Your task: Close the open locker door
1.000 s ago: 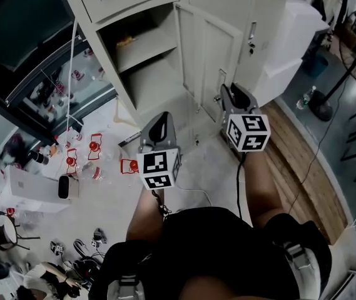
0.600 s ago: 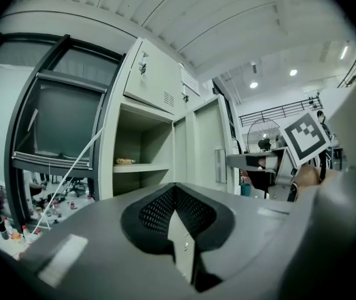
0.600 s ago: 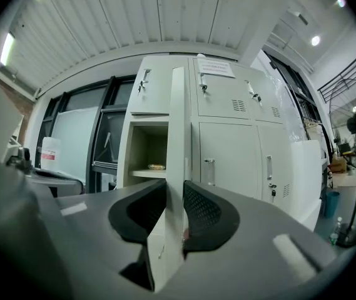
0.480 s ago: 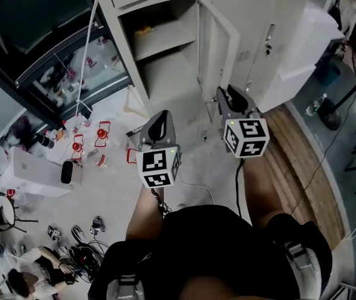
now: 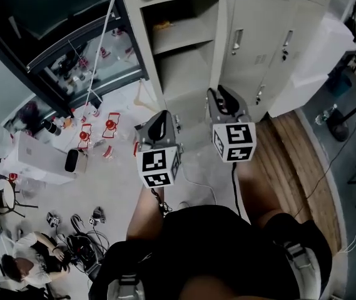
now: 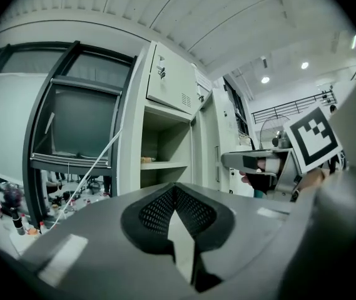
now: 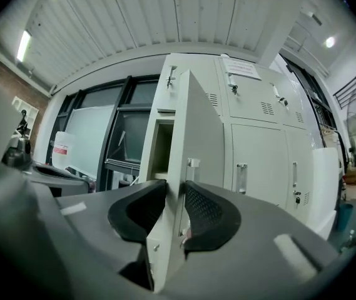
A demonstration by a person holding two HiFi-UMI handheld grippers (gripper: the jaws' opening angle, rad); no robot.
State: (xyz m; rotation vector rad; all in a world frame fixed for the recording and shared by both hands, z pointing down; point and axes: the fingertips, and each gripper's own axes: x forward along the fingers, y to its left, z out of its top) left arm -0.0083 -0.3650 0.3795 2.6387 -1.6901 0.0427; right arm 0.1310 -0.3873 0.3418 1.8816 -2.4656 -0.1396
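Right gripper (image 7: 172,200) is at the door (image 7: 198,136), and its jaws have just been easing apart. The door's edge stands between them with a sliver of gap at the right pad, so the hold looks slack. A second ago the head view showed the door's broad face. Now it shows edge-on, still sticking out from the locker (image 5: 141,39). Left gripper (image 6: 176,189) hangs beside it, tips together and empty, both nearer the locker than before.
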